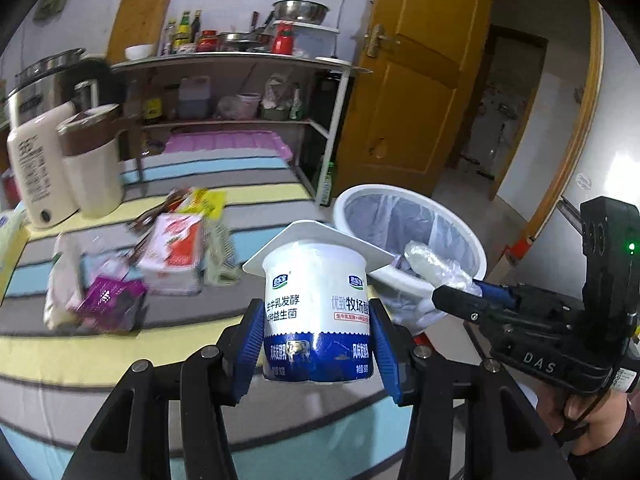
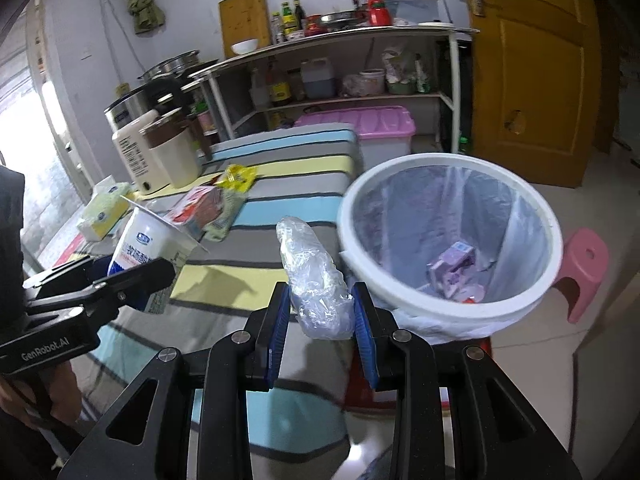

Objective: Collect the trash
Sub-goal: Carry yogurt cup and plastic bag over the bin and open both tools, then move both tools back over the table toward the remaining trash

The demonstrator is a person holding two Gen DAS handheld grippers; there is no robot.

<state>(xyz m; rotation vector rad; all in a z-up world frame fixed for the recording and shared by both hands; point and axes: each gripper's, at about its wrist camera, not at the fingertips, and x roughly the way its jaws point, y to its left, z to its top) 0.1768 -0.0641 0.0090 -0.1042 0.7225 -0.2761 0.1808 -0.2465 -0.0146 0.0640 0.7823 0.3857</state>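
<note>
Kitchen corner, striped cloth over the tabletop (image 1: pixel 120 344), metal shelf rack (image 2: pixel 360 40) with bottles and bowls behind, yellow door to the side. White trash bin (image 2: pixel 452 240) with a clear liner sits just past the tabletop edge; a purple carton (image 2: pixel 452 268) already lies in the bottom.

Left gripper (image 1: pixel 318 340) fingers are clenched on a white-and-blue yogurt cup (image 1: pixel 316 308), pads on its lower sides, cup upright with its square rim above the fingertips. Bin is ahead and to the right of those fingers, not yet under them.

Right gripper (image 2: pixel 320 312) fingers are grasping a crumpled clear plastic wrap (image 2: pixel 312 276), which sticks up beyond the fingertips. Bin rim is just ahead-right of the tips, near but not under the wrap.

More trash is left beyond the left fingers: a red-and-white packet (image 1: pixel 172 252), a purple wrapper (image 1: pixel 108 296), a yellow wrapper (image 1: pixel 208 200), all in one loose pile.

Likely step: carrying both items to the bin.

Risks: the wrap is light and springy, so releasing short of the rim could leave it on the tabletop or floor. The cup taper may let it slip through the pads. Two grippers converging on one opening could collide. Any residue could spill if the cup tips.
</note>
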